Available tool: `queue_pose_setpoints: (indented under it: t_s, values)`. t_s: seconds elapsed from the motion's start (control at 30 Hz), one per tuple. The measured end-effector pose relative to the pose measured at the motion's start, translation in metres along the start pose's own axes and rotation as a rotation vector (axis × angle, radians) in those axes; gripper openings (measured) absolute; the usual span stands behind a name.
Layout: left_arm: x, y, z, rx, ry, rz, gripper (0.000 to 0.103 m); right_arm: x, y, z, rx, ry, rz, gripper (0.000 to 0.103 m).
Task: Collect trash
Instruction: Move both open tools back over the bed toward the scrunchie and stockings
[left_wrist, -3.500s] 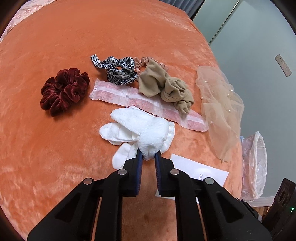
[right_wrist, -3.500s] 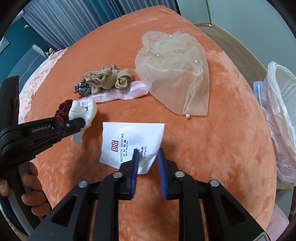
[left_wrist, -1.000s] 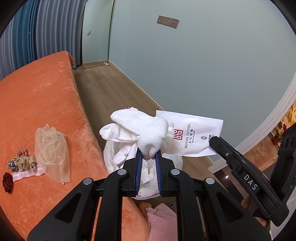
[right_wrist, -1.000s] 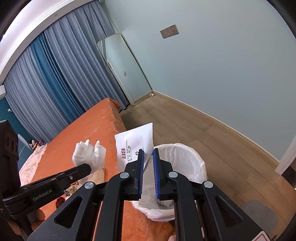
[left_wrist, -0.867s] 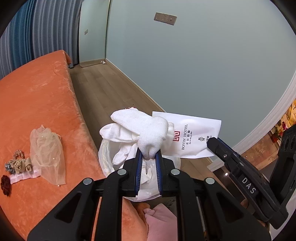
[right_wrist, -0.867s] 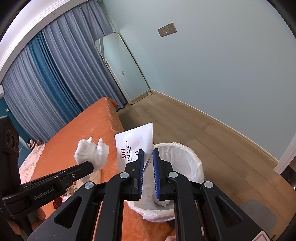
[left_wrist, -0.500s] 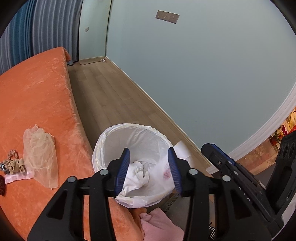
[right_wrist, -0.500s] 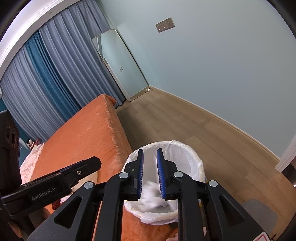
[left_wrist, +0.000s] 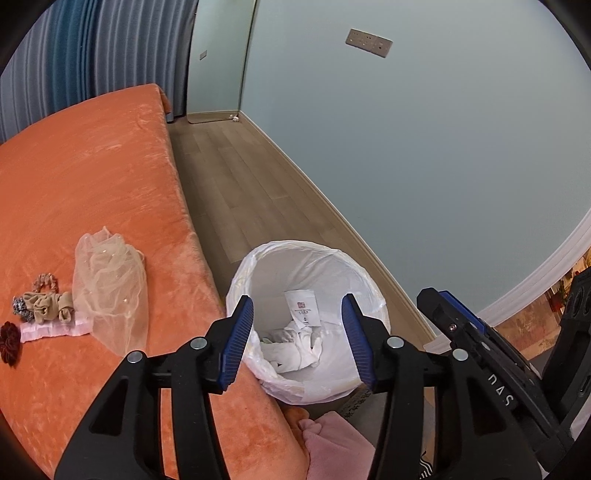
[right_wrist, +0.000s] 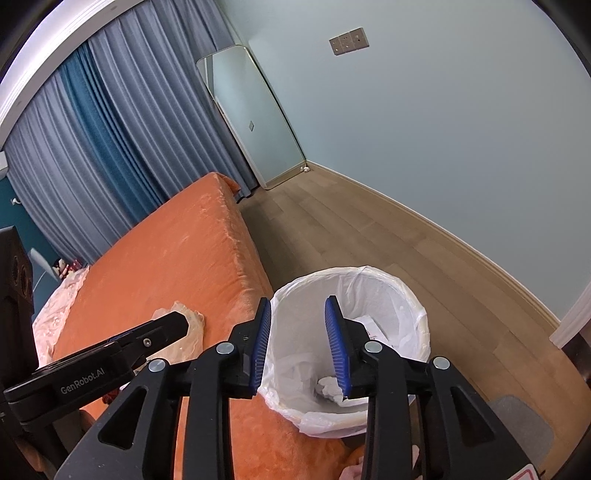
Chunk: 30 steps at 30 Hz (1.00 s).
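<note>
Your trash bin (left_wrist: 364, 273) stands upright on the wooden floor right against the edge of the orange bed, round and lined with a thin white plastic bag (right_wrist: 413, 314) folded over its rim. Inside it you can see crumpled white cloth (left_wrist: 295, 341) lying at the bottom. A white paper packet (left_wrist: 303, 308) with a small red logo leans against the inner wall just above the cloth.

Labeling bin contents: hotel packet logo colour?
Red, on the white hotel packet; clearest in left wrist view.
</note>
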<state>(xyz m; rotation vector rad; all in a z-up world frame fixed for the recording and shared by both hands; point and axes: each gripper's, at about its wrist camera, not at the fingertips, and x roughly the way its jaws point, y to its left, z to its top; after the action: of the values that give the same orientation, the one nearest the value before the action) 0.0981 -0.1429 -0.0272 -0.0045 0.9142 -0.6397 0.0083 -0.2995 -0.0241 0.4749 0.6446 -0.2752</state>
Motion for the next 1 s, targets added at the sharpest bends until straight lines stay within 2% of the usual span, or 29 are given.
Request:
queue_pose_setpoints:
  t_s: [0.27,0.4,0.67,0.8,1.0]
  values:
    - [-0.022,0.026,-0.007,-0.041,-0.025,0.025,0.047,-0.002,0.028,-0.005,-0.050,0.012,0.016,0.032]
    - [-0.030,0.038,-0.009,-0.061,-0.034,0.035,0.047,-0.002,0.043,-0.007,-0.075,0.012,0.025,0.038]
    - [-0.046,0.061,-0.017,-0.099,-0.053,0.049,0.047,-0.002,0.071,-0.012,-0.124,0.022,0.049,0.038]
    - [-0.053,0.079,-0.023,-0.133,-0.053,0.062,0.048,0.000,0.089,-0.017,-0.153,0.031,0.061,0.043]
    - [-0.062,0.109,-0.032,-0.177,-0.058,0.092,0.049,0.002,0.114,-0.028,-0.192,0.049,0.084,0.044]
